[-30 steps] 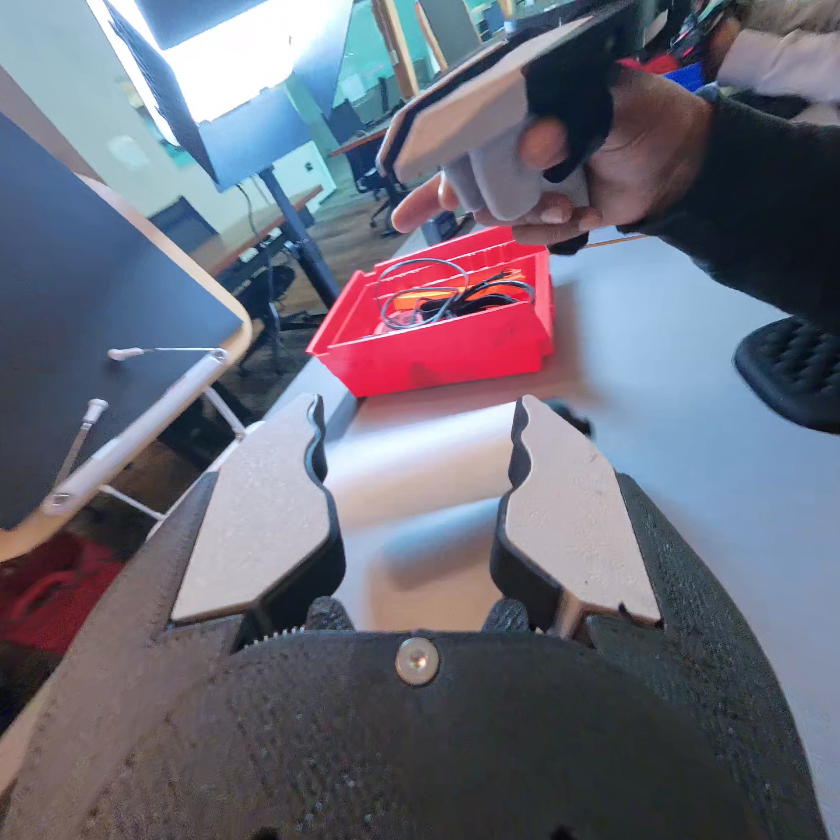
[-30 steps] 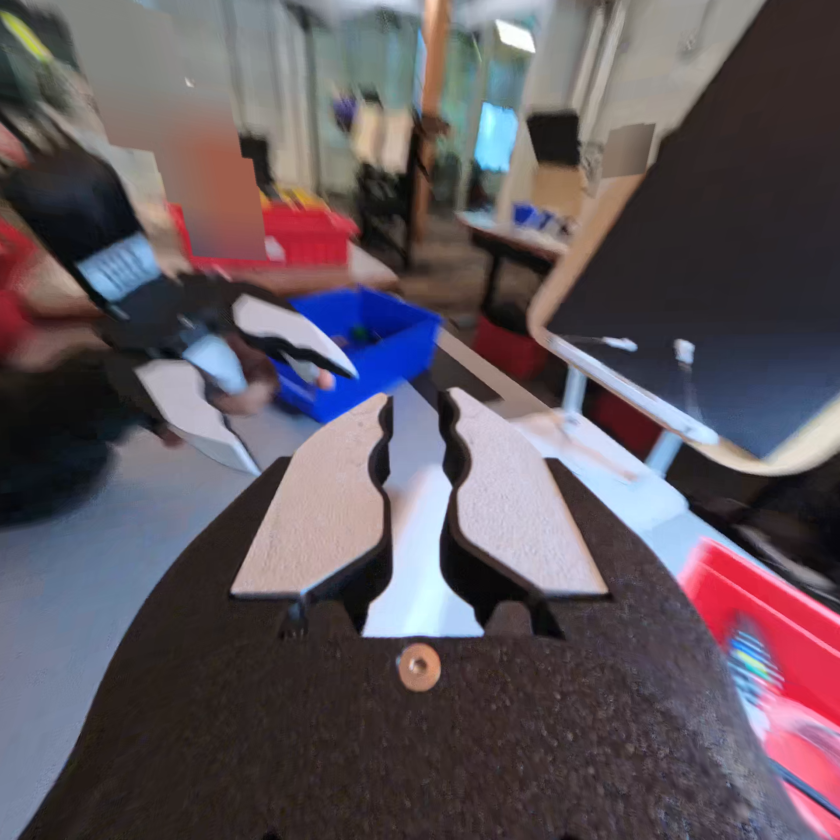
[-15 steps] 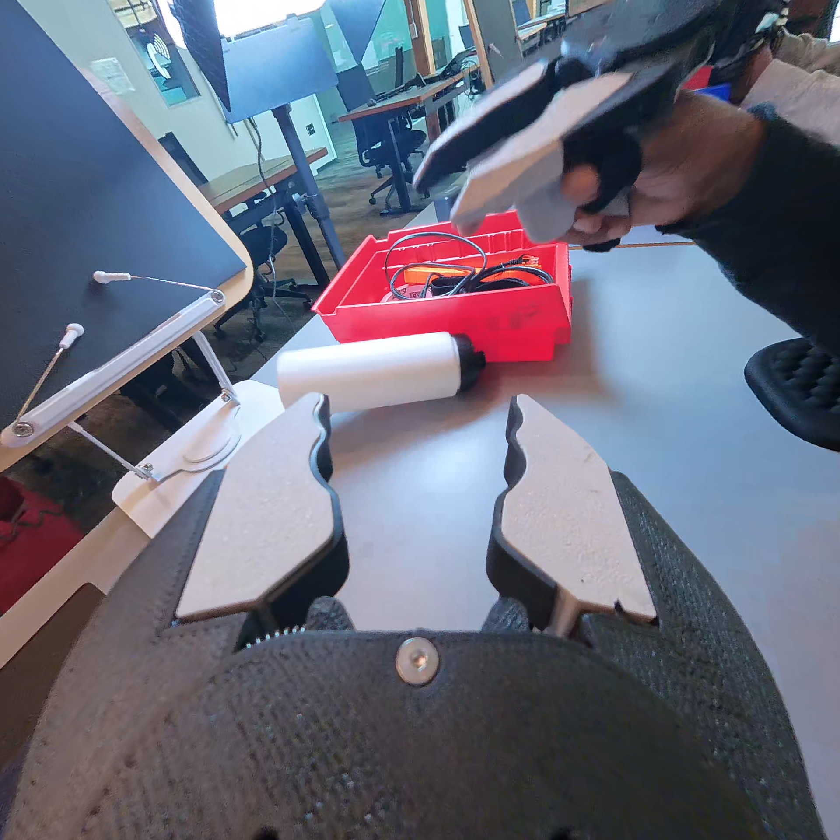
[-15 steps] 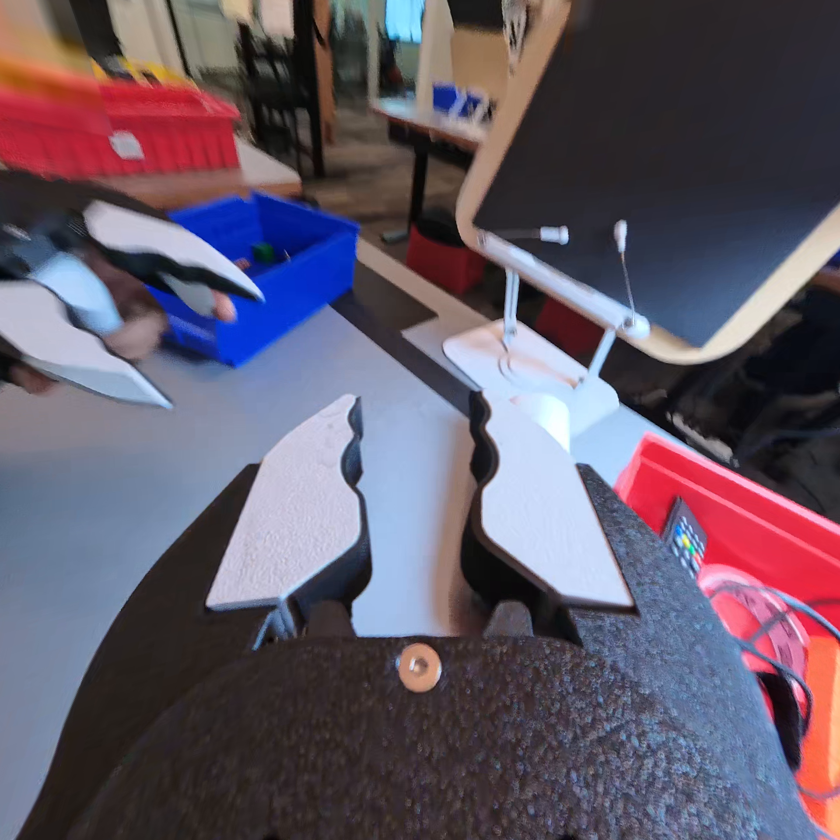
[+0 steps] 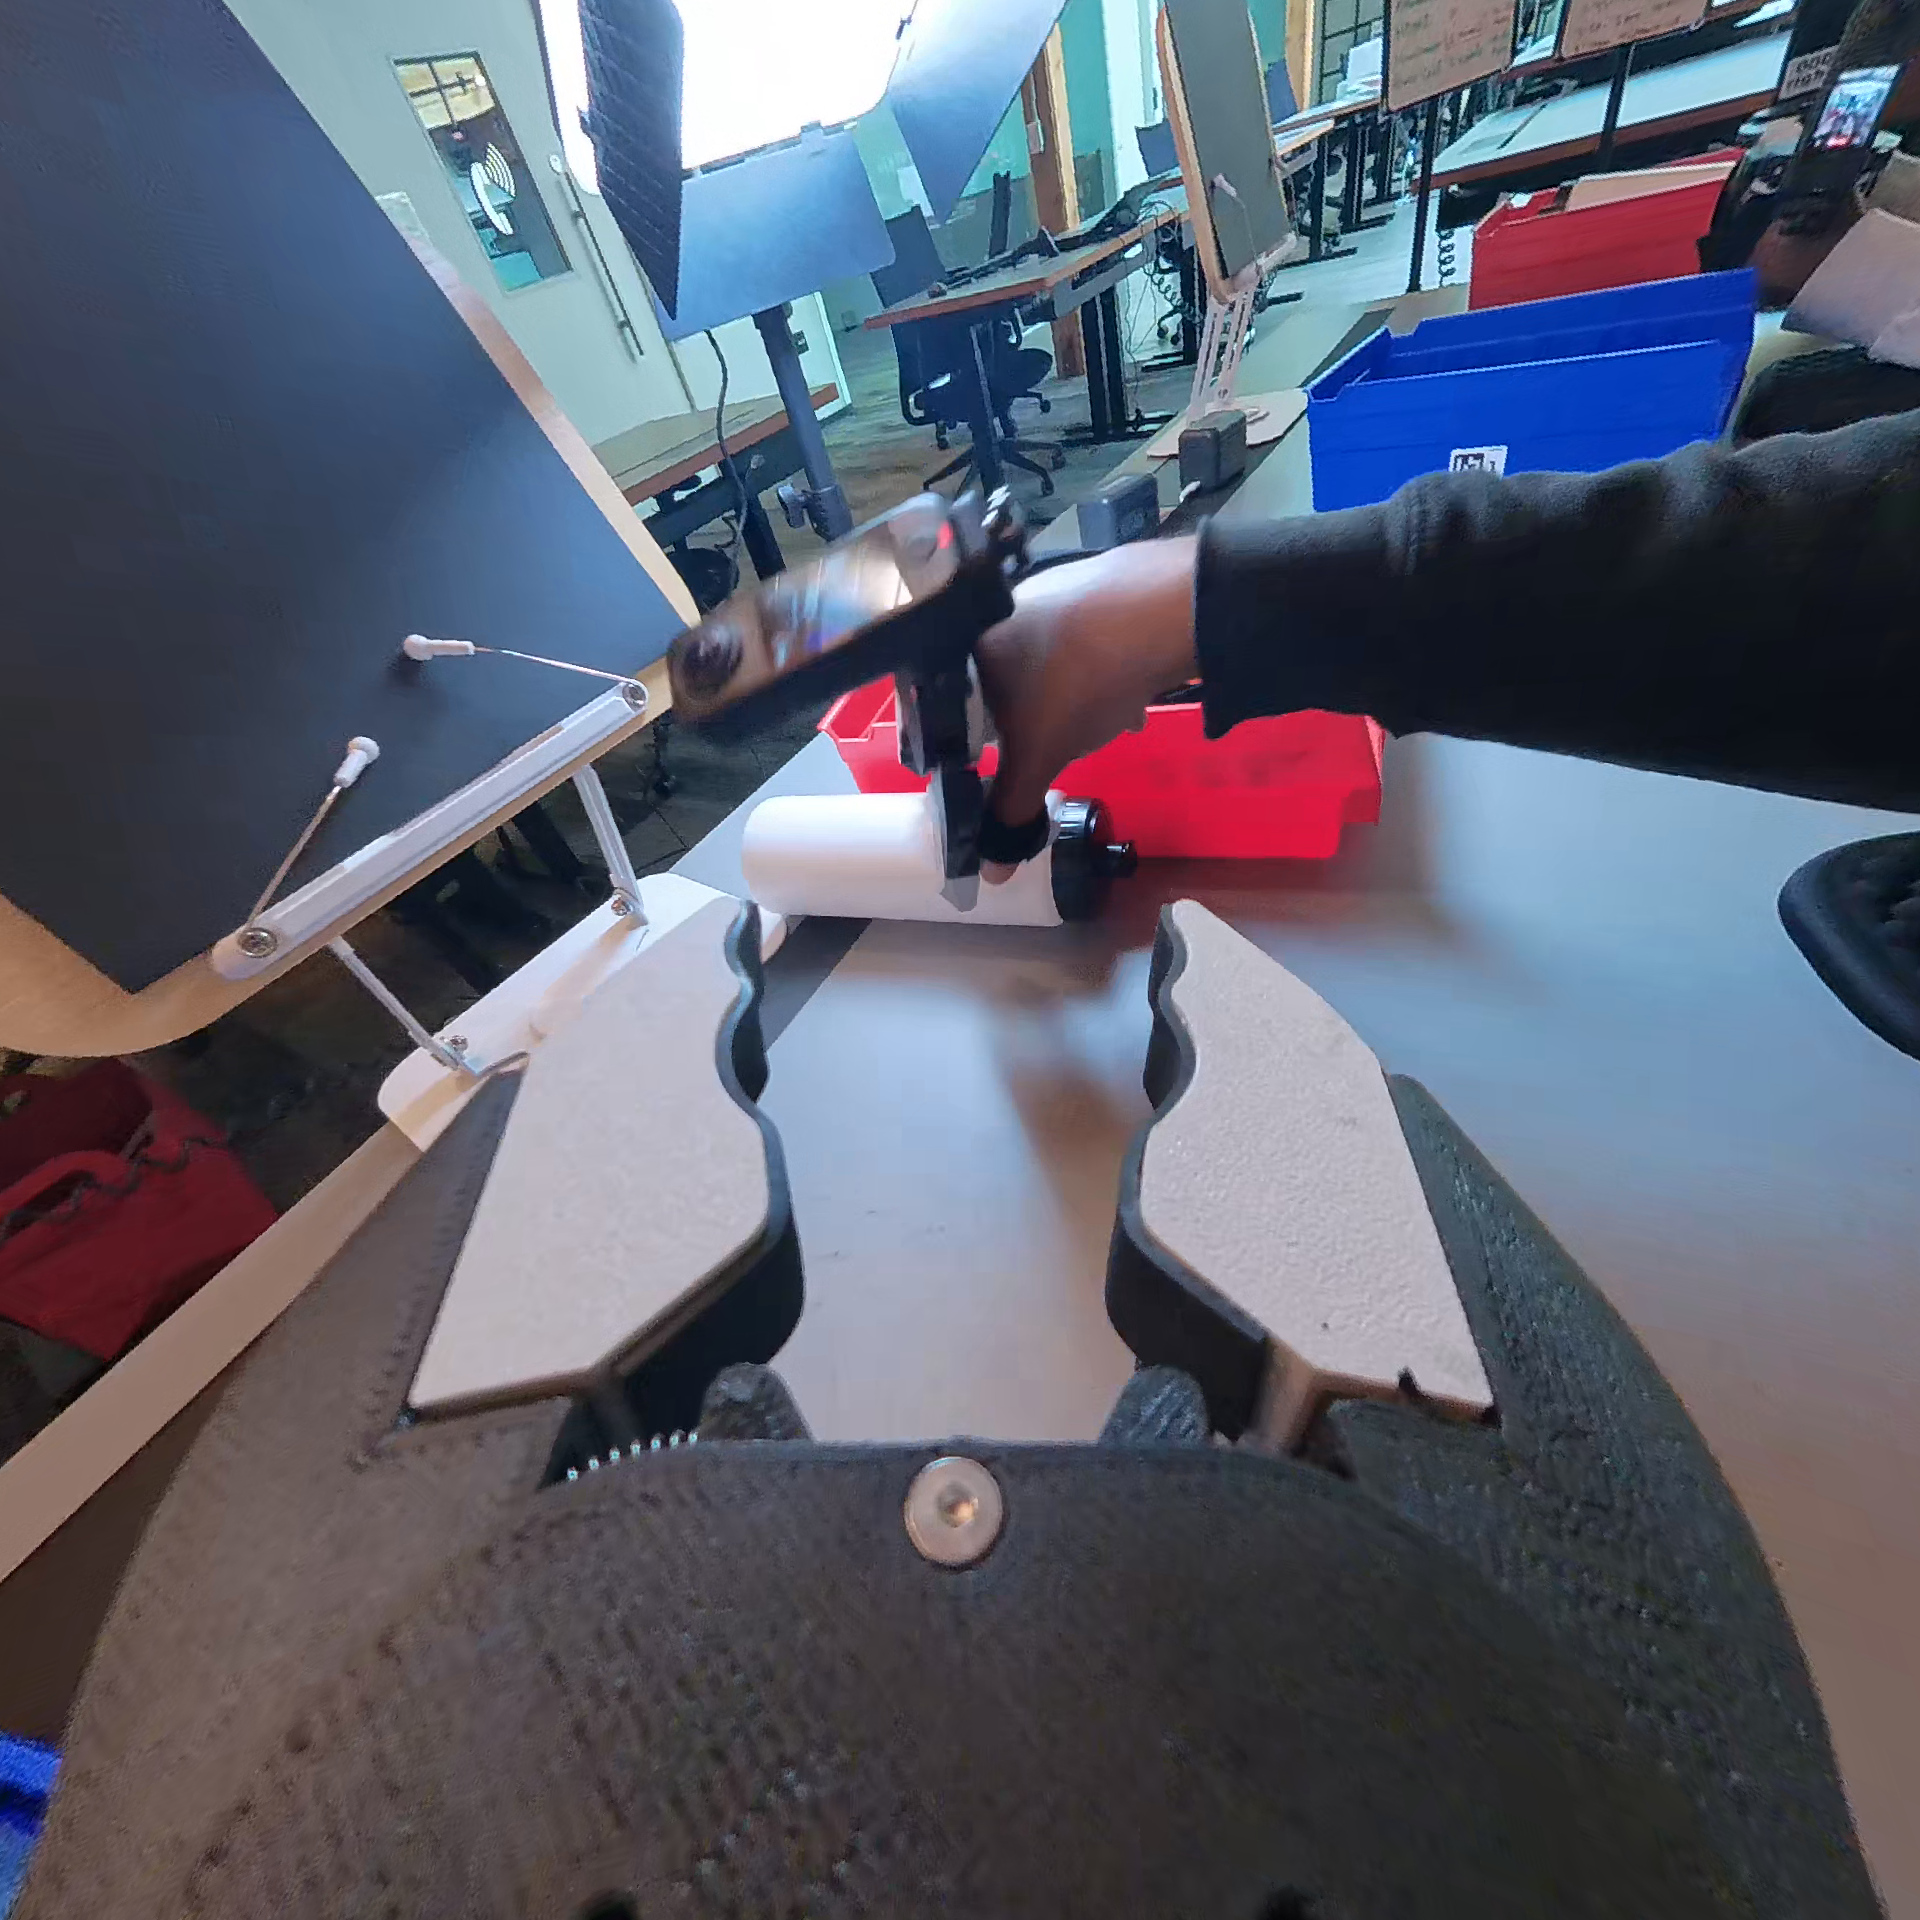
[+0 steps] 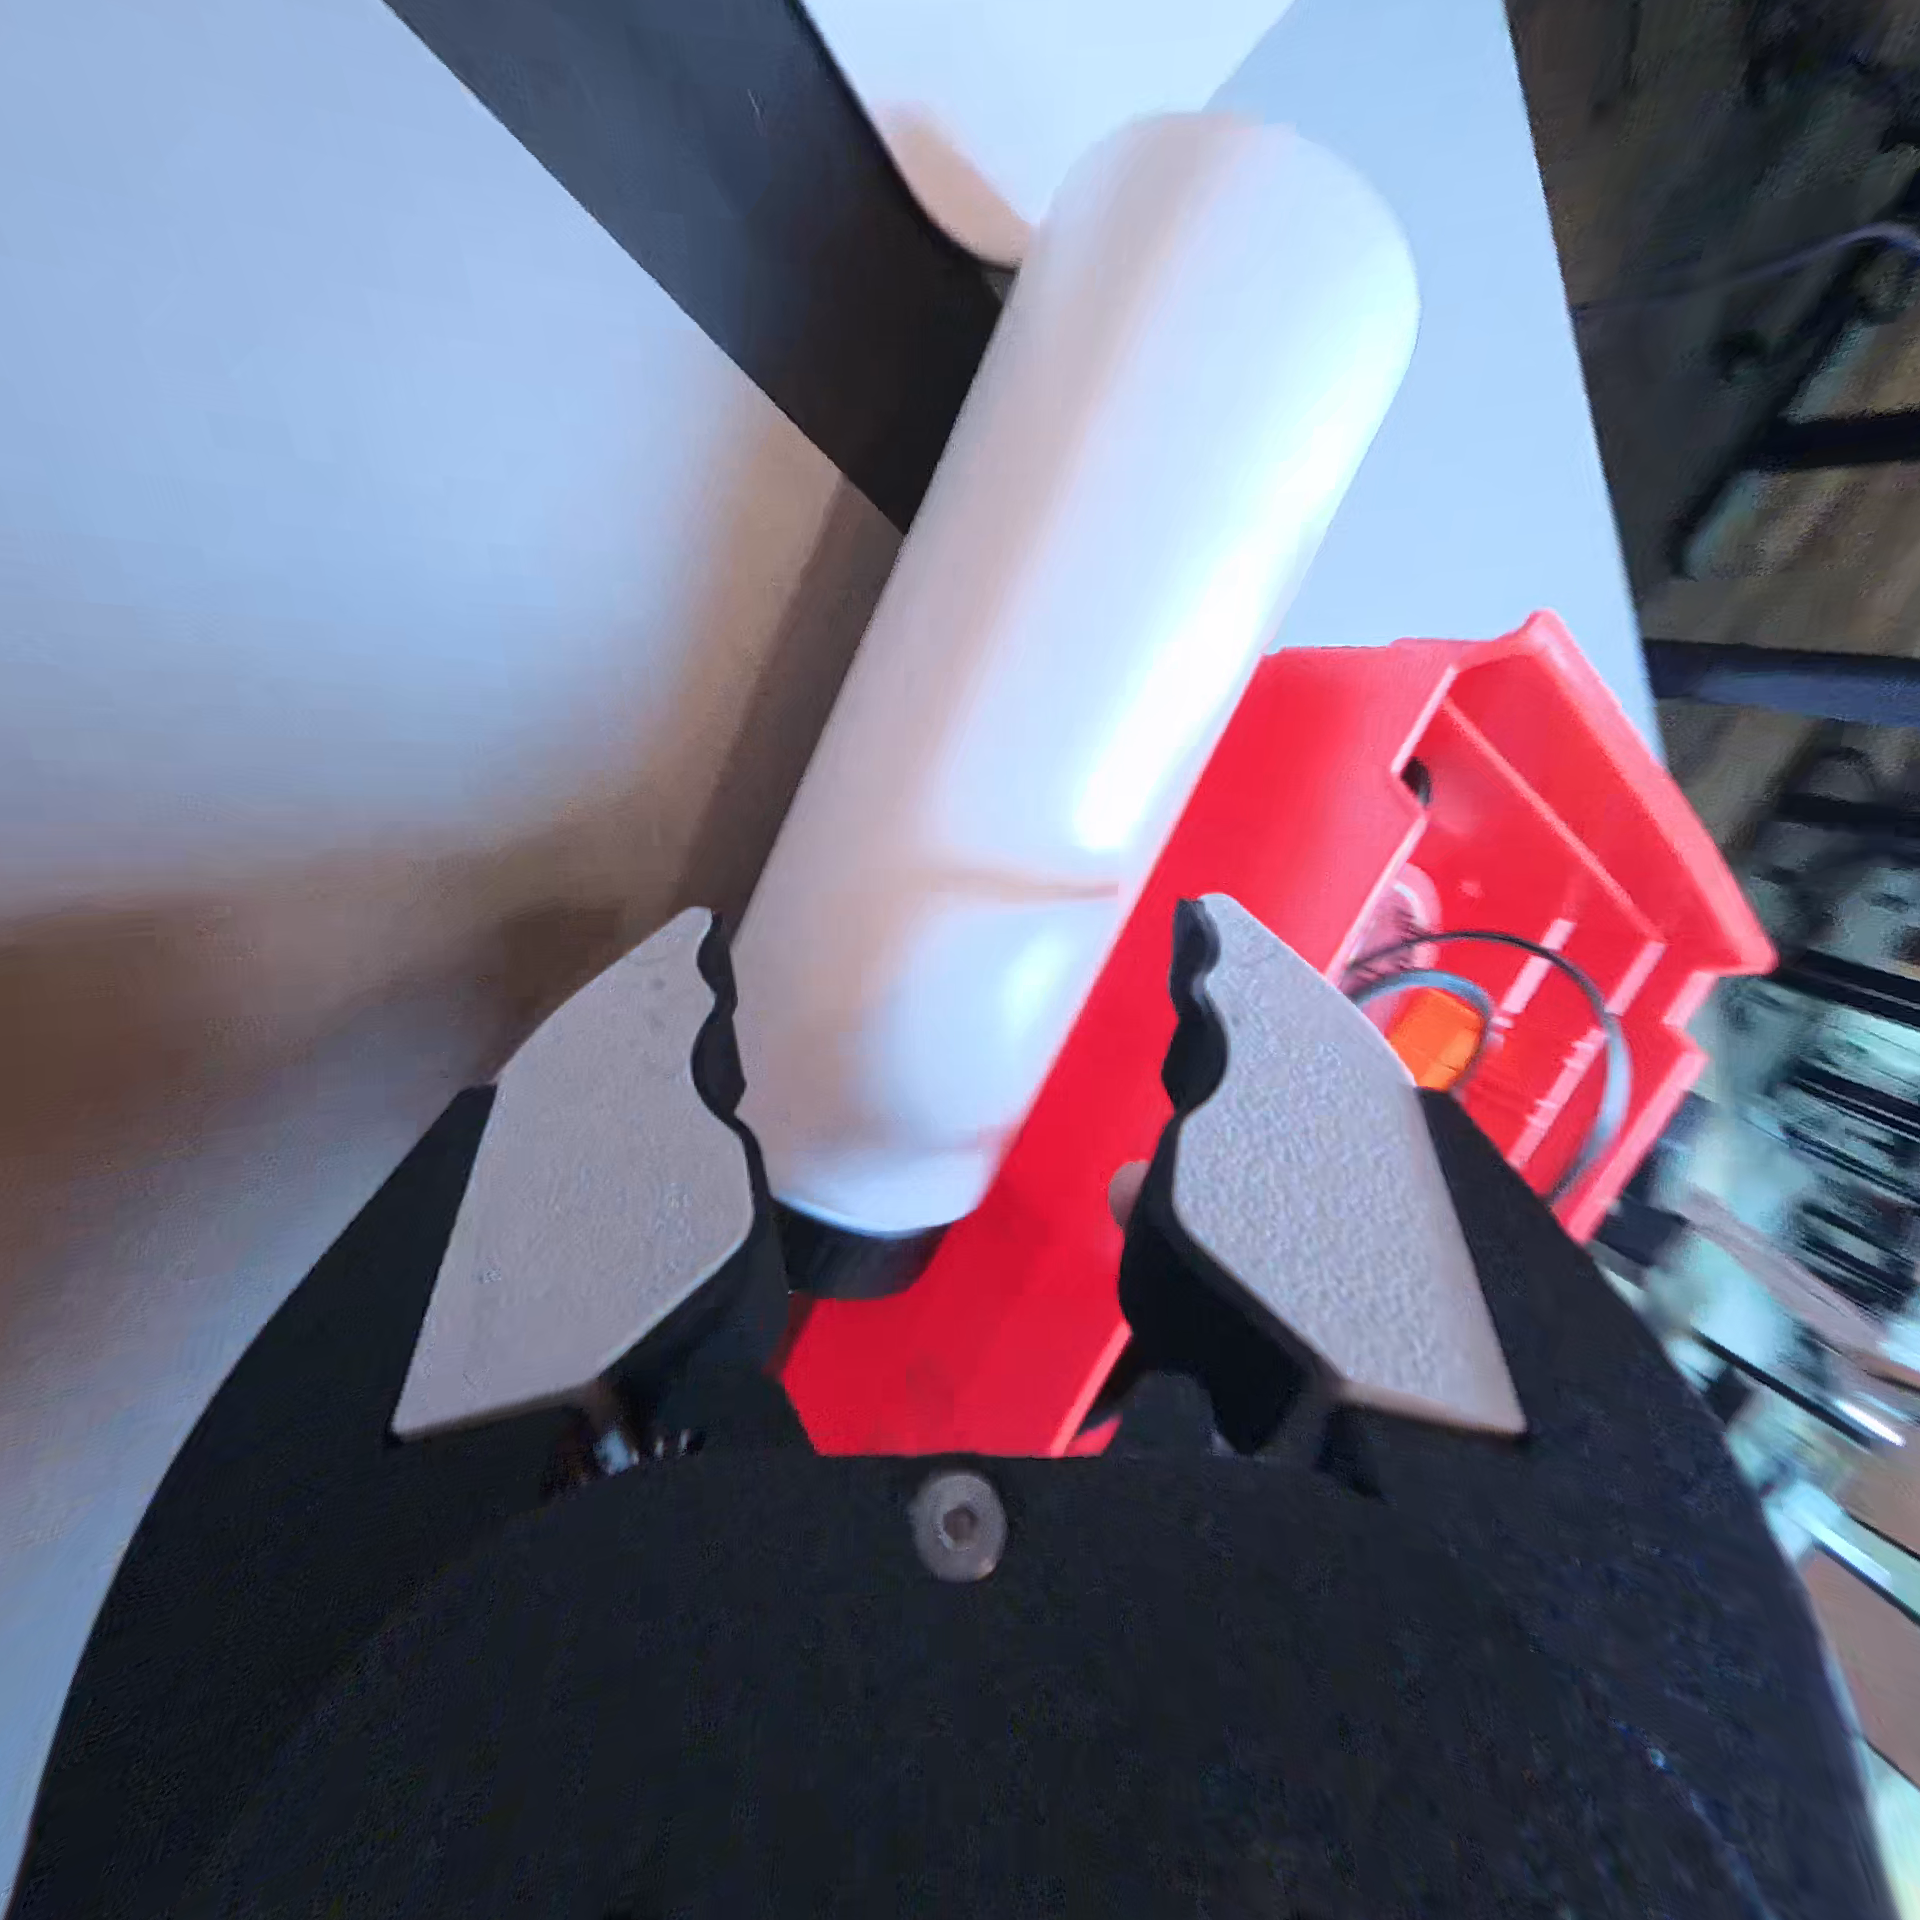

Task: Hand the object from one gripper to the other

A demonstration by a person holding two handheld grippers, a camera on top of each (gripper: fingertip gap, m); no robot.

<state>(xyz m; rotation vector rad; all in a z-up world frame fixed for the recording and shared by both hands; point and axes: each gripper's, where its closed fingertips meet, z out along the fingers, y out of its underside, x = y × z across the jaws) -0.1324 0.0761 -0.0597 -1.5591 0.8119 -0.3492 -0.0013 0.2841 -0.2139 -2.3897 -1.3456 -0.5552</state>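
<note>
Right wrist view: you're straddling white bottle (image 6: 1049, 644) with right gripper (image 6: 951, 940), jaws wide, ungripped; left gripper (image 5: 951, 935) waiting open, empty; pickup, handover pending.

Btw my left fingers (image 5: 951, 1122) the worktop (image 5: 1558, 1039) lies bare, free to pass fwd. Ahead, white bottle (image 5: 862, 857) lies along the far edge, red bin (image 5: 1247, 800) just behind it. Right fingers (image 6: 951, 1029) straddle the bottle's cap end; bin wall crowds the right one. Tilted black board (image 5: 260, 468) walls the left edge.
</note>
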